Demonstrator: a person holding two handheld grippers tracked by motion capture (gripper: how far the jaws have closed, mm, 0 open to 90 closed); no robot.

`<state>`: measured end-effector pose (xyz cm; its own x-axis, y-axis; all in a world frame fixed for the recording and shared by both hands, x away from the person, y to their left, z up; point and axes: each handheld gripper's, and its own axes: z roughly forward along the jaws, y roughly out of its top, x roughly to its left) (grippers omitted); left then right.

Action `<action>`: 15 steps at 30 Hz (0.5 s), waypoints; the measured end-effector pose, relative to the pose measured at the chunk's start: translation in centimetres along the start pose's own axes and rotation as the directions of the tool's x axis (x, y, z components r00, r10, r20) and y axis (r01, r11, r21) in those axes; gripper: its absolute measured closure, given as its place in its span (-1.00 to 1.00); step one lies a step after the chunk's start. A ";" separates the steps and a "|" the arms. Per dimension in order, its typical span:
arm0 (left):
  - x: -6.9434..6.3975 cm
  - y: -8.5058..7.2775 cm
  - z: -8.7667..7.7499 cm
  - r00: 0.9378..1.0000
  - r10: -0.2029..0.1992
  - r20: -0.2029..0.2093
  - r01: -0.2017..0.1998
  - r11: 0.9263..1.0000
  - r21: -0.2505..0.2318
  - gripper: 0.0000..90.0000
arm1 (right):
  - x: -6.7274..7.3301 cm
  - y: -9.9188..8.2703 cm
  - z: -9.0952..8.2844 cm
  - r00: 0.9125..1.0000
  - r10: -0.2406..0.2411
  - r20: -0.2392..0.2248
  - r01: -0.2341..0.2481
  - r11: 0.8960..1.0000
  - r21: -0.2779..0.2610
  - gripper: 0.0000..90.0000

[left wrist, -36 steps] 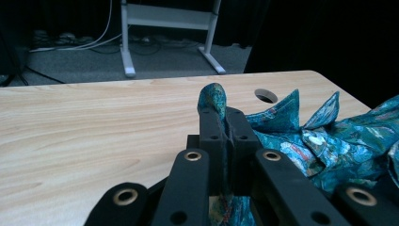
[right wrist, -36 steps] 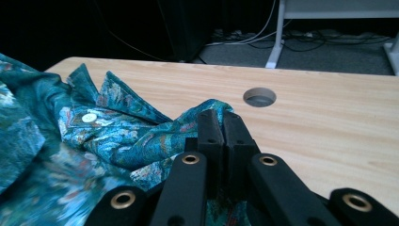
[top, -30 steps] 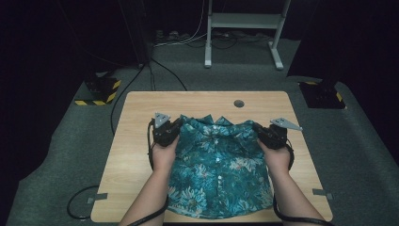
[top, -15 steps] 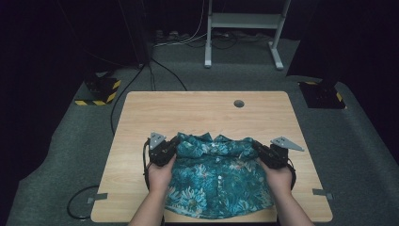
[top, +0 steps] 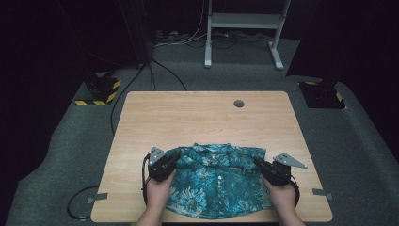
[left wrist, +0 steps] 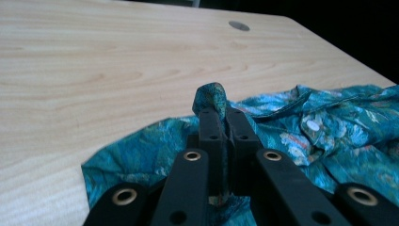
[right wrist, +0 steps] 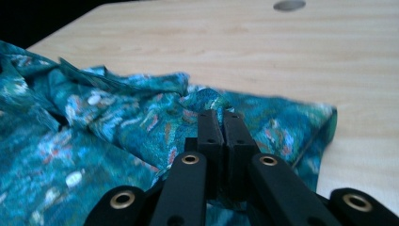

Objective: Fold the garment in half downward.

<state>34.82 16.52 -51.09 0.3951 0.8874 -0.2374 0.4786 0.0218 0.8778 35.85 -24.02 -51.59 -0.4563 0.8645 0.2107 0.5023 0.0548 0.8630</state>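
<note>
High view: both grippers, left (top: 173,161) and right (top: 258,163), are gripping the shirt (top: 216,186) at its far corners, needing even tension toward the near edge.

Wooden table (top: 188,117), grey carpet (top: 70,155)

Left gripper (top: 175,160), right gripper (top: 258,161) — matte black bodies, paired jaws with brass-ringed screw holes; grey three-cornered top plates; black trailing cables; forearms bare, unsleeved.

A dim lab or recording studio: a pale wooden table (top: 197,113) on grey carpet (top: 70,155), black-and-yellow hazard-striped floor mounts (top: 101,89), a white metal stand (top: 244,23) with cables beyond.
</note>
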 end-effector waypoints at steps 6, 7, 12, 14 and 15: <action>0.1 -1.2 -0.2 1.000 -0.012 -0.005 0.012 0.999 0.046 0.93 | -0.1 -1.4 -0.3 1.000 -0.012 0.013 0.012 0.999 0.037 0.94; 0.2 -1.4 -0.3 1.000 -0.008 -0.008 0.008 0.998 0.056 0.93 | -0.1 -1.6 -0.3 1.000 -0.015 0.012 0.014 0.999 0.042 0.94; 0.4 -2.3 -0.4 1.000 -0.004 -0.023 0.007 0.994 0.105 0.93 | 0.0 -2.3 -0.7 0.999 -0.027 0.020 0.025 0.997 0.072 0.94; 0.6 -2.6 -0.3 1.000 -0.003 -0.030 0.007 0.992 0.127 0.93 | 0.0 -2.5 -0.7 0.999 -0.033 0.024 0.031 0.996 0.085 0.94; 0.6 -2.8 -0.3 0.999 0.003 -0.035 0.002 0.990 0.141 0.93 | -0.1 -2.6 -0.7 0.999 -0.038 0.026 0.035 0.995 0.094 0.93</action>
<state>33.46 17.14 -53.54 0.3686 0.9032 -0.2199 0.5849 -0.0415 0.8100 34.03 -24.57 -53.51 -0.4554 0.8747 0.1658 0.5527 0.1317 0.8229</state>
